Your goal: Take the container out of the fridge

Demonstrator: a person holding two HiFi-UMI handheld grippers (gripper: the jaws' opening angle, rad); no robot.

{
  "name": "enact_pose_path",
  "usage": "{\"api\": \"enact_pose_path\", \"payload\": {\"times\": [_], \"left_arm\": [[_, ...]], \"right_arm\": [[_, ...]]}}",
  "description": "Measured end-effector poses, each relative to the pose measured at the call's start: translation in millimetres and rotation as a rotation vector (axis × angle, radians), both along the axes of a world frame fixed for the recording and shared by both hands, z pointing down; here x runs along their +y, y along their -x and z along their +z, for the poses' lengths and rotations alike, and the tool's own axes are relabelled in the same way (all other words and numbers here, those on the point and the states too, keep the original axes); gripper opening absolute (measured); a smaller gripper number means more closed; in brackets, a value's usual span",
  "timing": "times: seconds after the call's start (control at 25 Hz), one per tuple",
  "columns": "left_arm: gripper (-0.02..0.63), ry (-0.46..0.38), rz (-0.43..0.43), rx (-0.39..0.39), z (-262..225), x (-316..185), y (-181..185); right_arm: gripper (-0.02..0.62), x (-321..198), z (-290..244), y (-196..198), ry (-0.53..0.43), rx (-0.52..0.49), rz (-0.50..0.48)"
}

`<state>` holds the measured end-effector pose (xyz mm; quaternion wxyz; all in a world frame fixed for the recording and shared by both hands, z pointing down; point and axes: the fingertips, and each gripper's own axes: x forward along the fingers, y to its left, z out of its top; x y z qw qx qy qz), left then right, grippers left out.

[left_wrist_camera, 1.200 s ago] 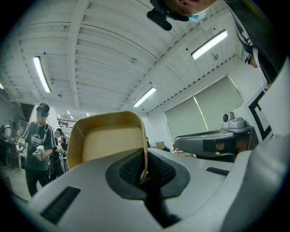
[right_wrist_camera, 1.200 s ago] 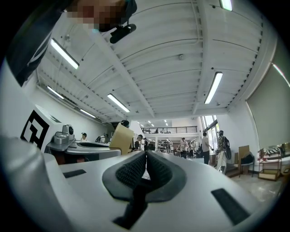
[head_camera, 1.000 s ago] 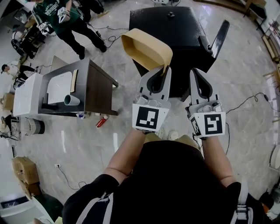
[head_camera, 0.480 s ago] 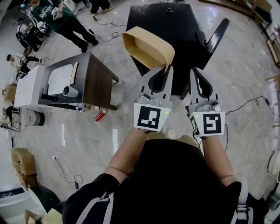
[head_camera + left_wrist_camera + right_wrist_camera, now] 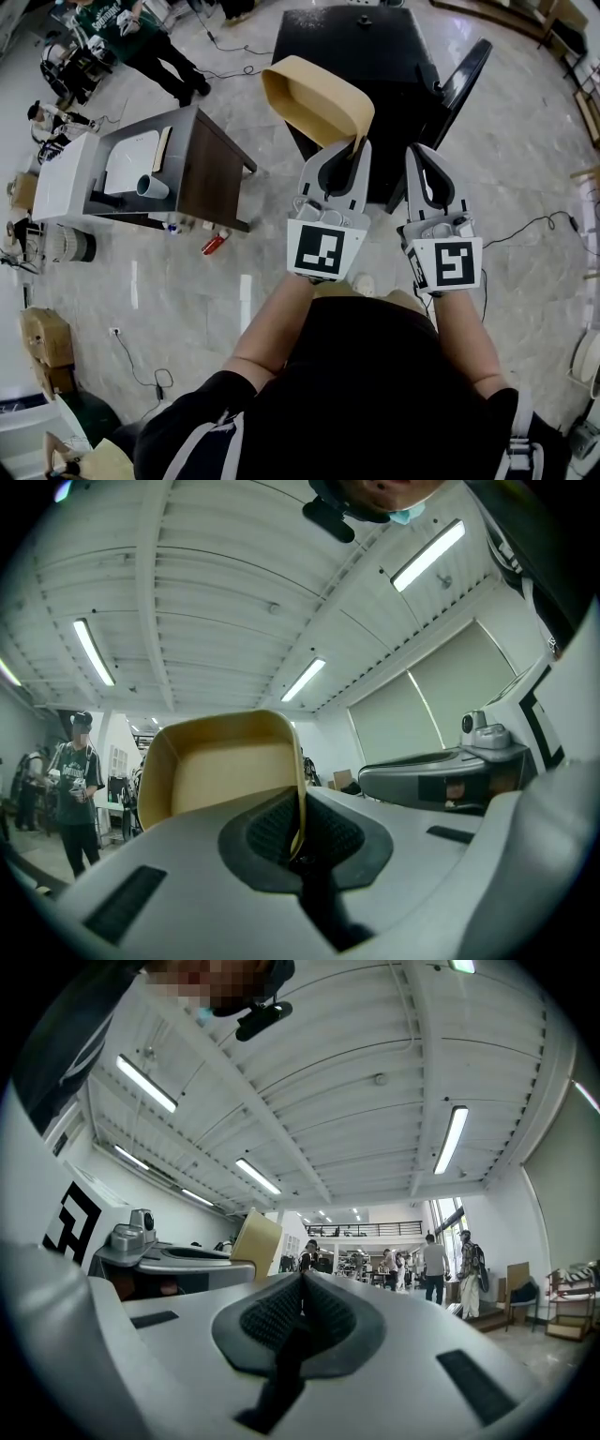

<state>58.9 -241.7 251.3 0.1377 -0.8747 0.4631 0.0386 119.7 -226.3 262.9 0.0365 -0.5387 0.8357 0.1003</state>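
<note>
The tan container is out of the black fridge and is held up in the air by the left gripper, just in front of the fridge's near left corner as seen from the head. The fridge door is seen standing open at the right side.

In the left gripper view, the left gripper is clamped on the container. One thin wall is pinched by its rim between the dark ribbed pads, and the open side of the container is turned toward the camera, with the tan inside in plain sight. The container stands up and off to the left from the jaws, carried by that one wall alone.

The right gripper is held level beside the left one, just apart from it. In its own view, the right gripper is closed, with its pads pressed flat together. From there the container is seen edge-on at the left, beyond the body of the left gripper.

A wooden table stands on the marble floor at the left, well apart from the fridge, and a white cup lies on its side by the table's near edge. A red can is seen on the floor just by the table's near corner. A cable trails across the floor at the right. A person in a green top is seen at the upper left.
</note>
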Motion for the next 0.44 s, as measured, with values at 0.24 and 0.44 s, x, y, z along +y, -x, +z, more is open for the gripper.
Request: {"api": "enact_pose_path", "payload": {"times": [0.24, 0.44], "left_arm": [[0.025, -0.005, -0.004, -0.002, -3.2, 5.4, -2.8], [0.025, -0.006, -0.003, -0.015, -2.3, 9.9, -5.6]], "right_arm": [[0.037, 5.7, -3.2, -2.4, -0.005, 0.003, -0.004], [0.035, 9.7, -3.3, -4.0, -0.005, 0.005, -0.007]]}}
